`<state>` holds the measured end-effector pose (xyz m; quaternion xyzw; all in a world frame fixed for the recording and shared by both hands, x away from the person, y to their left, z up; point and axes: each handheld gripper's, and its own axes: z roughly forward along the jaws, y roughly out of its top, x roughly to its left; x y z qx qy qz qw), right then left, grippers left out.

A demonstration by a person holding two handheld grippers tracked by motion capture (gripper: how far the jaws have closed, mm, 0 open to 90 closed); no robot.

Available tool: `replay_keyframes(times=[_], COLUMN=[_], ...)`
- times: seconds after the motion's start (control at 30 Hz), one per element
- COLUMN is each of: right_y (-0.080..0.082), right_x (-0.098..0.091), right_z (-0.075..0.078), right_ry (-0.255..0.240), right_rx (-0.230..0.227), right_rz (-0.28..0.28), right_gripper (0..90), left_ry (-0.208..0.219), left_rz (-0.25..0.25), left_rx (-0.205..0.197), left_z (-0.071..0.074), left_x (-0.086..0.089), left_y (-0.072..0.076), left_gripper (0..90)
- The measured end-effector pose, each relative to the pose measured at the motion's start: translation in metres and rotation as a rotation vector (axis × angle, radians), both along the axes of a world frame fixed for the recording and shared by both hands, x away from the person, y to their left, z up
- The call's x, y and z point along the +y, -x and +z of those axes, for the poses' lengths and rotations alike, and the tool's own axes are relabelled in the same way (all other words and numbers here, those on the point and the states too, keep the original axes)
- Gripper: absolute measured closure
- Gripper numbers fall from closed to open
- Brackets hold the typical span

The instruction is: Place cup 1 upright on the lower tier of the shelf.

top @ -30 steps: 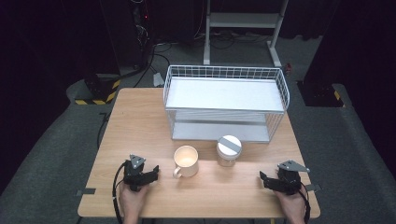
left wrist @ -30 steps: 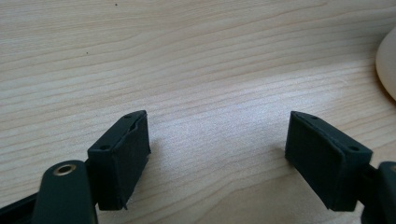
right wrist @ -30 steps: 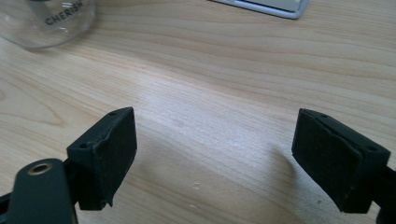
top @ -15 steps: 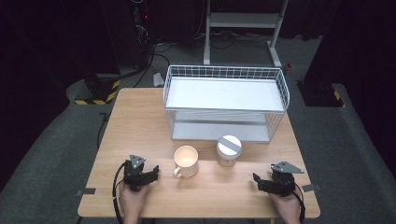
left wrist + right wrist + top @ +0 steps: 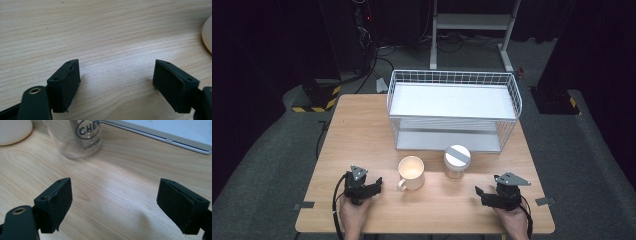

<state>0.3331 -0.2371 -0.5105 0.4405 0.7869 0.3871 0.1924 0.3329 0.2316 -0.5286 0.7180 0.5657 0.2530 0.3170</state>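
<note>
A cream mug (image 5: 411,172) with its handle toward the front left stands on the wooden table (image 5: 362,130), and its edge (image 5: 207,32) shows at the right of the left gripper view. Beside it to the right stands a clear glass jar (image 5: 457,161) with a grey-striped white lid; its printed wall (image 5: 77,137) is just ahead of my right gripper (image 5: 115,202). My left gripper (image 5: 377,184) rests open left of the mug, nothing between its jaws (image 5: 116,82). My right gripper (image 5: 479,194) is open and empty, and its jaws have just been opening a little.
A white wire rack (image 5: 452,80) with two shelves fills the table's back right, and its lower shelf edge (image 5: 175,132) lies close behind the jar. The mug's base (image 5: 12,130) sits left of the jar. Dark floor, cables and a metal stand lie beyond the table.
My right gripper has slid left along the front of the table, toward the jar. The left gripper, mug and jar have stayed put.
</note>
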Motion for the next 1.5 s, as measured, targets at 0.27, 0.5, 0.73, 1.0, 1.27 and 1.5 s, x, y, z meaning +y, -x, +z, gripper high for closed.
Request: replay_keyframes(times=[0.27, 0.5, 0.73, 1.0, 1.27, 1.5], right_y=[-0.001, -0.005, -0.008, -0.015, -0.022, -0.029], right_x=[0.011, 0.023, 0.031, 0.039, 0.045, 0.052], right_z=[0.004, 0.008, 0.010, 0.013, 0.015, 0.017], right_ry=[-0.013, -0.020, -0.030, -0.043, -0.049, -0.050], right_rx=[-0.001, -0.006, -0.007, -0.019, -0.019, -0.018], right_rz=[0.033, 0.066, 0.084, 0.095, 0.108, 0.117], right_gripper=[12.3, 10.7, 10.2, 9.9, 9.4, 9.3], left_ry=[0.001, 0.001, 0.002, 0.002, 0.003, 0.007], left_rz=[0.000, -0.001, -0.001, -0.001, -0.002, -0.002], left_rx=[0.000, 0.001, 0.001, 0.001, 0.000, 0.002], left_z=[0.000, 0.000, 0.000, 0.000, 0.000, 0.000], left_x=[0.000, 0.000, 0.000, 0.000, 0.001, 0.001], left_y=[0.000, 0.000, 0.000, 0.000, 0.000, 0.000], left_gripper=[22.1, 22.1, 22.2, 22.2, 22.3, 22.3])
